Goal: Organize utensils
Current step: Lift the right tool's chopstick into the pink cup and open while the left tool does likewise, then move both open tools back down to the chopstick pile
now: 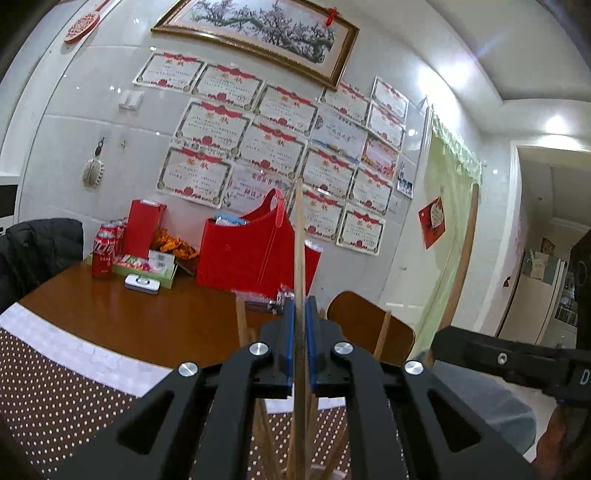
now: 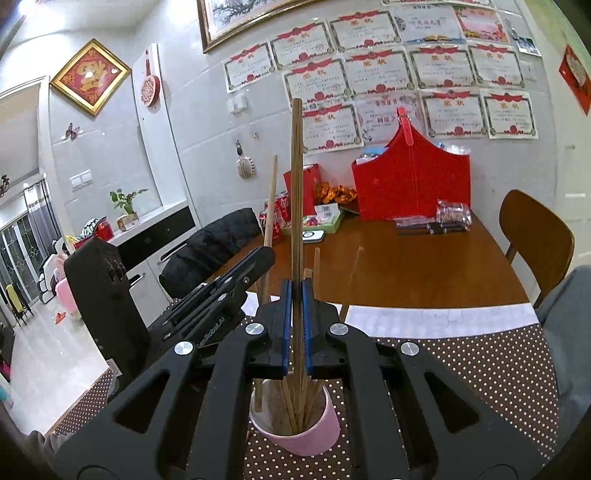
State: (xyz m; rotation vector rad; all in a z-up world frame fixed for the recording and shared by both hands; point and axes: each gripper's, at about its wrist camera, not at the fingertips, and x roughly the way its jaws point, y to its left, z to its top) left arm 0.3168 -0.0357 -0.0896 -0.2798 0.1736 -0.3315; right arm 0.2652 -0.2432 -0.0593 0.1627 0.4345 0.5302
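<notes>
While your right gripper (image 2: 296, 291) pinches one upright chopstick (image 2: 296, 192) between its blue pads, that stick's lower end stands inside the pink cup (image 2: 314, 435), among the other chopsticks (image 2: 291, 410) leaning there. Your left gripper (image 1: 300, 308) is clamped on a second chopstick (image 1: 299, 236), also held upright; in the right view it sits just left of the cup. The cup rests on a brown mat with white dots (image 2: 461, 365), which has a pale border and covers the near edge of a brown wooden table (image 2: 406, 269). Farther back on the table you have a red felt basket (image 2: 410, 177), a red gift bag (image 1: 142, 229), cola cans (image 1: 103, 251), a small white case (image 1: 142, 283) and a dark jacket (image 2: 210, 243) at the left edge. A wooden chair (image 2: 535, 229) stands at the right. Behind, the tiled wall carries rows of certificates (image 1: 218, 136) under a framed blossom picture (image 1: 258, 33).
</notes>
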